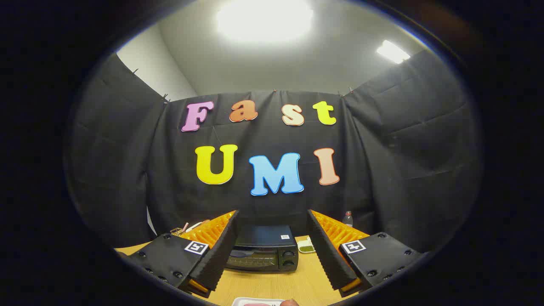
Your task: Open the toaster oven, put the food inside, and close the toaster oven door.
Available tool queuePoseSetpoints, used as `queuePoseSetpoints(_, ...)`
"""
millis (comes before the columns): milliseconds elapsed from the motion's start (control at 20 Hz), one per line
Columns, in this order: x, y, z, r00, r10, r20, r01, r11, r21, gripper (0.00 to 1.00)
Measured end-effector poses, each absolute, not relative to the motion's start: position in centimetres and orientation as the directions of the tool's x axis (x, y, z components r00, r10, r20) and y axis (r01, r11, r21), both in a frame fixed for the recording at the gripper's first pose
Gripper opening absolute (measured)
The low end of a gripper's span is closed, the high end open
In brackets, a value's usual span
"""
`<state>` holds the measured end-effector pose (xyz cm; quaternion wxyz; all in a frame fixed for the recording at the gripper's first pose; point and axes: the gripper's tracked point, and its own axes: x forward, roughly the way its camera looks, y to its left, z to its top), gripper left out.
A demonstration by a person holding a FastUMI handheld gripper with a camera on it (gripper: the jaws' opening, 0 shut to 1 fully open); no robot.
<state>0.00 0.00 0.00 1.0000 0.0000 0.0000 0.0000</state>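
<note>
Far left, beyond my left finger (221, 250), some small items lie at the back of the counter (272, 284), too small to identify. They are clear of the work area.

My claw (274, 248) is spread wide with nothing between the fingers. I judge this a ready stance, held back and level to frame the target before committing.

Between the fingers and beyond them, the oven (263, 250) sits on the counter, front facing me, door apparently shut. Its knobs (289, 258) are on its right side. Facing me so, the door can be reached square-on.

Just right of the oven, a small dish (306, 245) with something green. Behind my right finger, a bottle (347, 218) stands by the wall.

Nearest me, below the fingers, a white tray (255, 301) carries pink food. I judge it staged for loading; opening the door comes first.
</note>
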Motion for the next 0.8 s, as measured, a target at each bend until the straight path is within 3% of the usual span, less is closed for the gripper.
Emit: queuePoseSetpoints(800,1.9,3.1,-3.2,0.999,-0.002,-0.053,0.004,0.999,0.044,0.98)
